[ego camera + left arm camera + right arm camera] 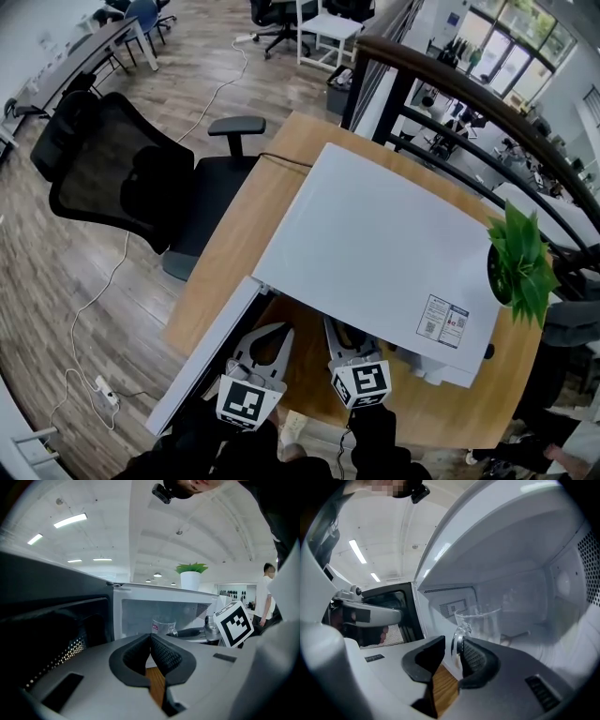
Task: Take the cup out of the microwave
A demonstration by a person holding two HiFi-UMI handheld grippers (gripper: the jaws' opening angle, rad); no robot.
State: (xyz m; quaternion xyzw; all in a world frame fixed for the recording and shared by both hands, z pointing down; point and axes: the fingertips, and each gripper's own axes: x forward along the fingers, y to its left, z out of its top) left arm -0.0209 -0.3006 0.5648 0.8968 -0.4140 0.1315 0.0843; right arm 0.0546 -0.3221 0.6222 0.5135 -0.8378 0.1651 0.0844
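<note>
The left hand-held gripper (151,640), low centre of its view, had its jaws together with nothing between them. The right hand-held gripper (451,644) stood partly open. The handle (456,634) of the cup (483,622) lay between its jaws, close to the right-hand pad but not clamped. The cup, of clear glass, stood upright inside the open microwave (375,234) on the desk (220,262). It was judged rigid, light, smooth and breakable: close on the handle firmly and keep it level.
</note>
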